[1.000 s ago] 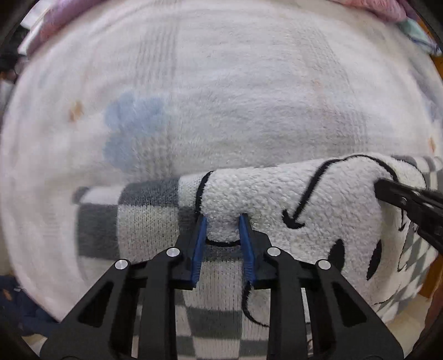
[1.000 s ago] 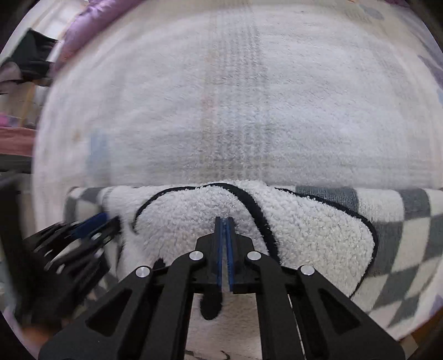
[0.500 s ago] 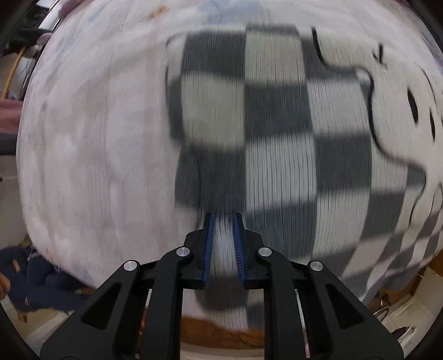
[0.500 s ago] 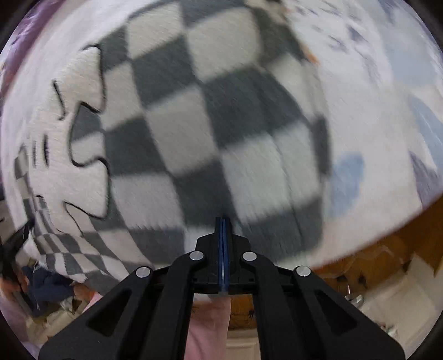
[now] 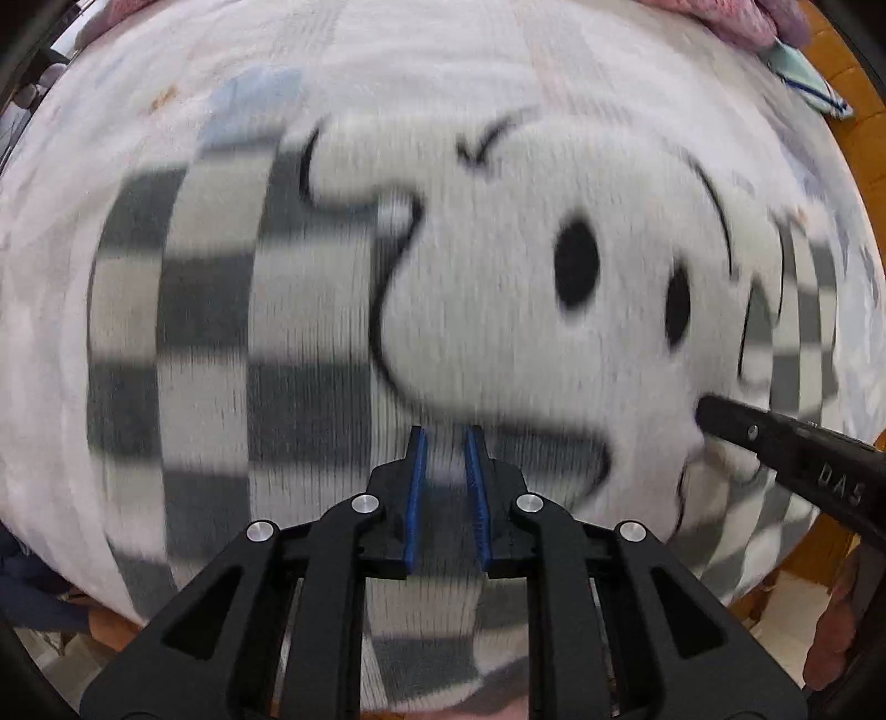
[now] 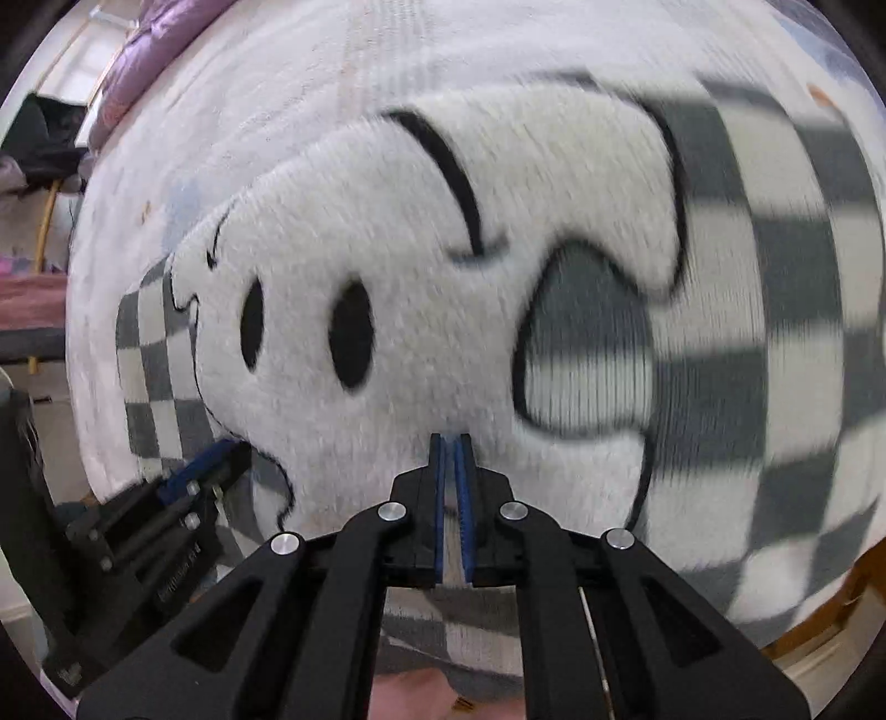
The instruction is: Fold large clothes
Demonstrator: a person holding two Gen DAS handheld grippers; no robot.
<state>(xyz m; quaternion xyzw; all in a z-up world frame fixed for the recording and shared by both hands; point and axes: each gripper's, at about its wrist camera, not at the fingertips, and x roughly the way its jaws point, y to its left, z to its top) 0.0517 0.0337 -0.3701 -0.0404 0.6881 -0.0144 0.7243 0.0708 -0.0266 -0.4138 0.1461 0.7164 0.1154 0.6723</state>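
A: Non-task stuff? White fleece bed cover (image 5: 443, 66) with a pale blue patch (image 5: 249, 105), pink knit pile (image 5: 736, 22) far corner.

B: Purple quilt (image 6: 160, 33) at the bed's far edge, wooden bed frame (image 5: 853, 138), striped mint cloth (image 5: 803, 77) beside the pink pile.

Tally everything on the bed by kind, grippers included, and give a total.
Grippers: 2 (left gripper, right gripper)
checkered sweater: 1
white bed cover: 1
Total: 4

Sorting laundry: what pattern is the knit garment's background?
Grey-and-white checks on the knit garment, clearest in the right wrist view.
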